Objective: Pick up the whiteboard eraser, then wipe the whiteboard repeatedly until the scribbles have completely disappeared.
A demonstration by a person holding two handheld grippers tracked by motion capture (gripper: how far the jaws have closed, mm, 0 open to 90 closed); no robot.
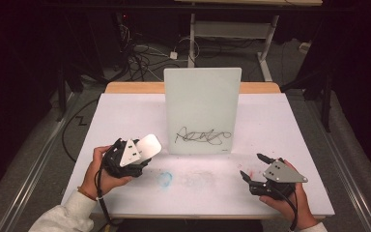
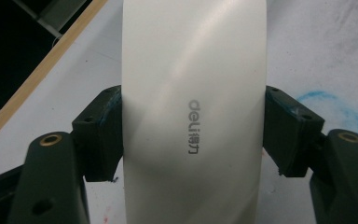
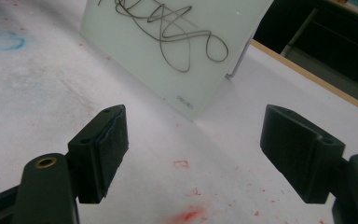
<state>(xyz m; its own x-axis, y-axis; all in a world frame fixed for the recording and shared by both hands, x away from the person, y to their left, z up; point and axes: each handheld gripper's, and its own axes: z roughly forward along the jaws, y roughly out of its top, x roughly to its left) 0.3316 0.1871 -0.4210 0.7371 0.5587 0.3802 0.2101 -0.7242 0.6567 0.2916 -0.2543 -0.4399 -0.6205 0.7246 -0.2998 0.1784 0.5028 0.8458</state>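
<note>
A white glass board (image 1: 202, 110) stands upright at the middle of the table, with a black scribble (image 1: 204, 137) near its lower edge; the scribble (image 3: 168, 28) also shows in the right gripper view. My left gripper (image 1: 145, 153) is shut on a white eraser (image 1: 147, 146), held a little above the table to the left of the board. In the left gripper view the eraser (image 2: 193, 112) sits between both jaws, with grey "deli" lettering on it. My right gripper (image 1: 252, 166) rests open near the front right, with nothing between its jaws.
A blue smudge (image 1: 164, 179) marks the white tabletop (image 1: 125, 116) between the two grippers. Red specks (image 3: 186, 215) lie on the table under the right gripper. Beyond the table's wooden far edge (image 1: 135, 87) are cables and a desk frame on the floor.
</note>
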